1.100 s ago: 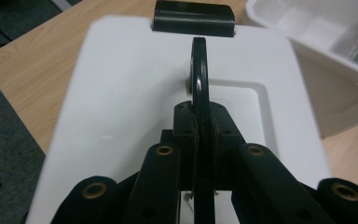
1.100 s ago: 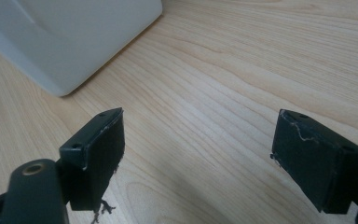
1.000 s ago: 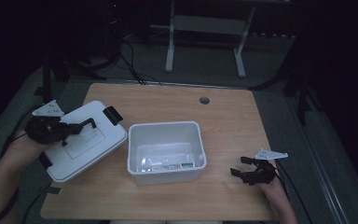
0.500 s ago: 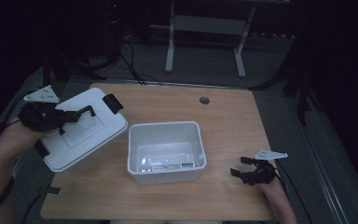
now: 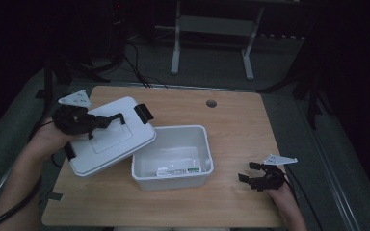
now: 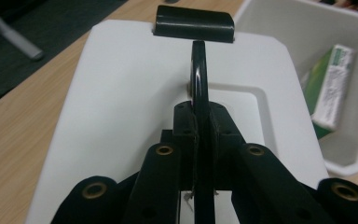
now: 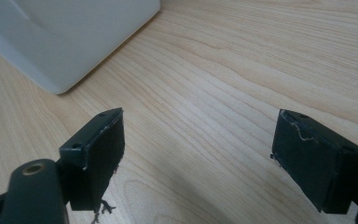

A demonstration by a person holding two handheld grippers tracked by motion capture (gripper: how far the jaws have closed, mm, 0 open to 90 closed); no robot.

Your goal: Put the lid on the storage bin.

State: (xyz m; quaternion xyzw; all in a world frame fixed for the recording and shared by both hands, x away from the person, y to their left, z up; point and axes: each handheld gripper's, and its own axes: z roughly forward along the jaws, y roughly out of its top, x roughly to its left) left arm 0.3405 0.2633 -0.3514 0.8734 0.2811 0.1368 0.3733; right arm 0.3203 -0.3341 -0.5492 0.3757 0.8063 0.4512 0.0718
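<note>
My left gripper [image 5: 99, 124] is shut on the thin black handle [image 5: 112, 118] of a white box lid [image 5: 111, 144], which it holds tilted above the table's left side. The lid's right edge hangs at the left rim of the open white box [image 5: 171, 181]. In the left gripper view the jaws pinch the handle [image 6: 199, 70] edge-on over the lid [image 6: 121, 93], with a black latch [image 6: 193, 21] at the far end. A green and white packet [image 5: 178, 170] lies inside the box. My right gripper [image 5: 250, 172] rests open on the table, right of the box, with nothing between its fingers [image 7: 98, 154].
The wooden table [image 5: 241, 130] has a round cable hole [image 5: 211, 103] near its back edge. A metal stand [image 5: 176, 48] and cables lie on the dark floor beyond. In the right gripper view the box corner [image 7: 74, 37] is ahead to the left.
The left gripper has carried the lid up and to the right, from the table's left edge toward the box. The right gripper has stayed put.
</note>
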